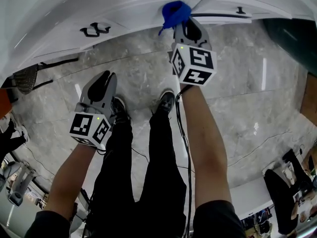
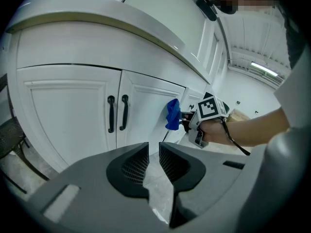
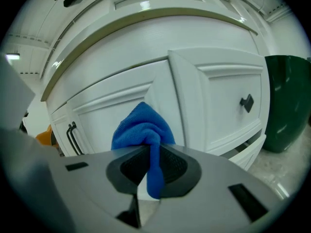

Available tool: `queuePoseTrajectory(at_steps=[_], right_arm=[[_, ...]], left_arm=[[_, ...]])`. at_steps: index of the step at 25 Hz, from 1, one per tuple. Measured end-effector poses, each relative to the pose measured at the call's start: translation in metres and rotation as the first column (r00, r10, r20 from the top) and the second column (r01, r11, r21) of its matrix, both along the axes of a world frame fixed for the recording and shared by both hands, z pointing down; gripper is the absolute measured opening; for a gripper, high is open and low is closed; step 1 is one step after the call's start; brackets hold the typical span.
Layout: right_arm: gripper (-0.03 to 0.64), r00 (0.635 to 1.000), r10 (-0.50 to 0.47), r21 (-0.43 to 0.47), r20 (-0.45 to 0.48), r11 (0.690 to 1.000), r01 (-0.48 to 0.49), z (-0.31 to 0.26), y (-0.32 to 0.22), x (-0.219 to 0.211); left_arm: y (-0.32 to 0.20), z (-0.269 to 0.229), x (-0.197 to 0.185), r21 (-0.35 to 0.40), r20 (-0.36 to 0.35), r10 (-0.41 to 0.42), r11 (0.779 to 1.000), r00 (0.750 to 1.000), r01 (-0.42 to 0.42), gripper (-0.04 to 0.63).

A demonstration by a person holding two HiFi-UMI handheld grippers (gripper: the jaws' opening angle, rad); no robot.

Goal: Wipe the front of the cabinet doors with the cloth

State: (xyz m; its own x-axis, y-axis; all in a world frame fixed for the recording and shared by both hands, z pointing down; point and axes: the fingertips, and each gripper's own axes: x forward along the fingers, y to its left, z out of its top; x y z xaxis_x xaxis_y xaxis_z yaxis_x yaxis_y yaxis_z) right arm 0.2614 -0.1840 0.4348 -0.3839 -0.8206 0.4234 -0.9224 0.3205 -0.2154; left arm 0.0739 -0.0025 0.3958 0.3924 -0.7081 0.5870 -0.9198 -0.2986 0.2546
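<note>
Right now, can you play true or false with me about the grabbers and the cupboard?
1. The right gripper is pinching a blue cloth. True.
2. The left gripper is holding a sponge. False: its jaws stand slightly apart with nothing between them.
3. The cabinet doors are white with black handles. True.
4. The blue cloth is lying on the floor. False: the right gripper holds it up against one of the cabinet doors.

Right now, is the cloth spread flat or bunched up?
Bunched: the cloth bulges in a wad from the right gripper, shut on it.
</note>
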Motion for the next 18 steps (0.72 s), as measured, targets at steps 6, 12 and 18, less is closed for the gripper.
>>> queuePoseTrajectory(at_steps=[6,12,18], right_arm=[[0.044,0.996,-0.083,-0.013,0.018,0.996,0.083,0.019,0.013,-0.094],[0.044,0.977,-0.211,-0.022,0.022,0.977,0.212,0.021,0.042,-0.174],[0.044,0.96,-0.279,-0.001,0.034,0.96,0.279,0.021,0.051,-0.207]], left_arm=[[0.01,0.012,-0.05,0.001,-0.014,-0.028,1.0,1.0,0.028,0.067],[0.02,0.011,-0.086,-0.005,-0.01,-0.032,0.999,0.999,0.032,0.067],[0.024,0.014,-0.1,-0.015,0.003,-0.041,0.999,0.999,0.041,0.067]])
